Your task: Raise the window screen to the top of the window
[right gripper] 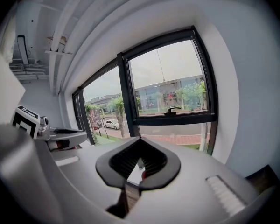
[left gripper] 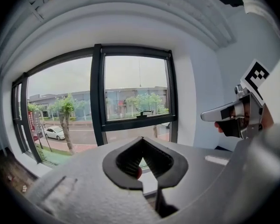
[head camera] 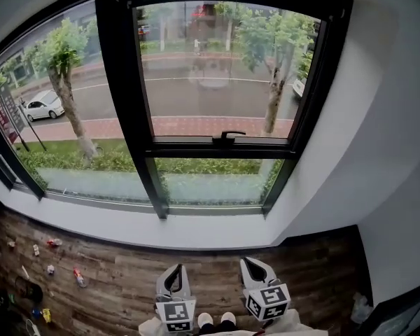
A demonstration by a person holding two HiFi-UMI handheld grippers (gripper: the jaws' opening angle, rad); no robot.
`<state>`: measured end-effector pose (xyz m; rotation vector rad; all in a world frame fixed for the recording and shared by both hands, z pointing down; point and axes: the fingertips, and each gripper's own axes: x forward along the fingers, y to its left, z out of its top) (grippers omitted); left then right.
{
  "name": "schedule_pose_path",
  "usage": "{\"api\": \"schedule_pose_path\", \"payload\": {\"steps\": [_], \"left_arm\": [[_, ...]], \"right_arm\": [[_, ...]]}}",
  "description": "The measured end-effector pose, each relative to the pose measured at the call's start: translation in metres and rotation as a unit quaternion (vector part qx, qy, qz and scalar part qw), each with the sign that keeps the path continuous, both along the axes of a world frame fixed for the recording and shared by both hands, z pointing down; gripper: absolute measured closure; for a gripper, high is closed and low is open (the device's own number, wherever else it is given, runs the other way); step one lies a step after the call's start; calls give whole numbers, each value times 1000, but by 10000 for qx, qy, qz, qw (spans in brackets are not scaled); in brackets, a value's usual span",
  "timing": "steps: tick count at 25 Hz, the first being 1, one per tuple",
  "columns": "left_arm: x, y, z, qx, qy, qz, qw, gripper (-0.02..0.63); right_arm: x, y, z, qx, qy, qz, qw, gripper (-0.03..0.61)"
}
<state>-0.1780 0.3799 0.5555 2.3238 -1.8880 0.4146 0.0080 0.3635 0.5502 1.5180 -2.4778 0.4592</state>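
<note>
The left gripper (head camera: 173, 271) and the right gripper (head camera: 249, 263) were nearest, low in the head view, side by side and a little apart, each with its marker cube toward the person. In each gripper view the two jaws were pressed together at their tips, and nothing was between them. Both grippers pointed toward the window (head camera: 123, 82) and touched nothing. Between the cubes the tips of two white shoes (head camera: 217, 319) showed on the dark wood floor (head camera: 119, 271). Some small toys (head camera: 77, 277) lay on this floor at the left, near the wall under the white sill (head camera: 126, 222). The window had a black frame, with a wide pane at the left and a narrower one at the right. The screen (head camera: 196, 148) showed as a black bar across the right pane, in its lower part, well under the top of the frame, with a small handle (head camera: 227, 136) on it. If mesh covered the glass above the bar, I could not tell. Outside were trees (head camera: 66, 61), a road and a white car (head camera: 43, 106).
</note>
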Motion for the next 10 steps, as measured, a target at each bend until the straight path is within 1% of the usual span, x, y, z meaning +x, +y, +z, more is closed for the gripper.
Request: {"api": "schedule_pose_path", "payload": {"steps": [5,10], "left_arm": [[33,1,-14,247,-184,215,9993,612],[49,4,-34,452,-361,419,9974,612]], "right_arm": [[19,5,-1,42,-50,50,10000,575],[30,6,-13,121,-33,124,9998,574]]}}
